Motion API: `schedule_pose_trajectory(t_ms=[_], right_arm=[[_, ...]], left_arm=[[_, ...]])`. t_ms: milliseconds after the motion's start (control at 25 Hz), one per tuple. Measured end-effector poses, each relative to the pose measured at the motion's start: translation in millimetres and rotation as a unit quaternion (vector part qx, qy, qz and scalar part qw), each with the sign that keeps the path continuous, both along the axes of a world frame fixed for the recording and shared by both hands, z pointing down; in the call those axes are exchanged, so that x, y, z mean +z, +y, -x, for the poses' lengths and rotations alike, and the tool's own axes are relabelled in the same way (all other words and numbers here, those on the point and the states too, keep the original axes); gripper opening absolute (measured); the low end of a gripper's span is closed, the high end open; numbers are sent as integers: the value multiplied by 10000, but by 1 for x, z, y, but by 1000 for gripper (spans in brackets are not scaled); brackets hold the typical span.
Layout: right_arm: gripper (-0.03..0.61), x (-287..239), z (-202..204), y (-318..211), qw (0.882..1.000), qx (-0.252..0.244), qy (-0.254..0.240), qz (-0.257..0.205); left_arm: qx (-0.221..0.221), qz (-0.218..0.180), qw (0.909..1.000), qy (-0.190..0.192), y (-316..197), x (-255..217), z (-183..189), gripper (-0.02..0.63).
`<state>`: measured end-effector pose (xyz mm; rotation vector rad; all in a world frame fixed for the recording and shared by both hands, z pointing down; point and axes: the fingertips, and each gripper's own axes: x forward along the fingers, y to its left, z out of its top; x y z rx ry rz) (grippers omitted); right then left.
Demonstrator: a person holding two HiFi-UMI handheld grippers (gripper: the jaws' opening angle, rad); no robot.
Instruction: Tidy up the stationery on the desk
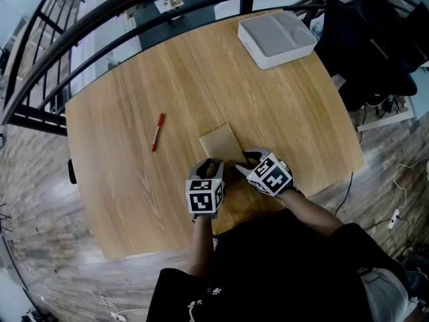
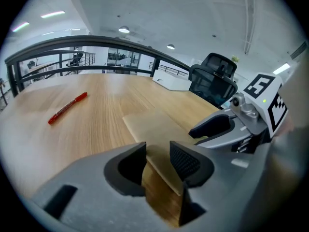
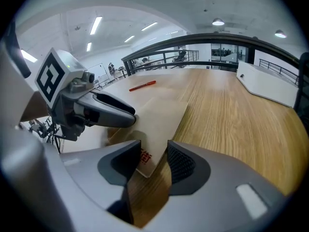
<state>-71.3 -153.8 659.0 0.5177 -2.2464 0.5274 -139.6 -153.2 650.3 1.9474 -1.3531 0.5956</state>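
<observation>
A thin brown notebook (image 1: 220,143) lies near the wooden desk's front edge, seen up close in the left gripper view (image 2: 154,124) and the right gripper view (image 3: 159,115). My left gripper (image 1: 209,165) is at its near left corner, which reaches in between the jaws (image 2: 158,161); the jaws stand apart. My right gripper (image 1: 244,162) is at the near right corner, where red print shows between its spread jaws (image 3: 153,161). A red pen (image 1: 157,131) lies alone to the left, well beyond both grippers.
A white tray (image 1: 276,37) sits at the desk's far right corner. A black office chair (image 1: 375,39) stands off the desk's right side. A dark railing (image 1: 100,25) curves behind the far edge. The person's body is against the front edge.
</observation>
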Motion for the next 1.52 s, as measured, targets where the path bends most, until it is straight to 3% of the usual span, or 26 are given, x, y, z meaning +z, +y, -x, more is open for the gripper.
schedule_pose_trajectory(t_ms=[560,1200,1520], right_arm=[[172,0,-3,36,9991,-412,55,58],[173,2,-5,48,9987,-514,4,12],[138,-22,-8,33,9984,-237,-428,-265]], left_arm=[[-193,14,9997,-166,24,-1,-7,150],[-254,-45,9995,-181,39,0,-10,149],[-599,-494,9969,-112,35,-27,0,121]])
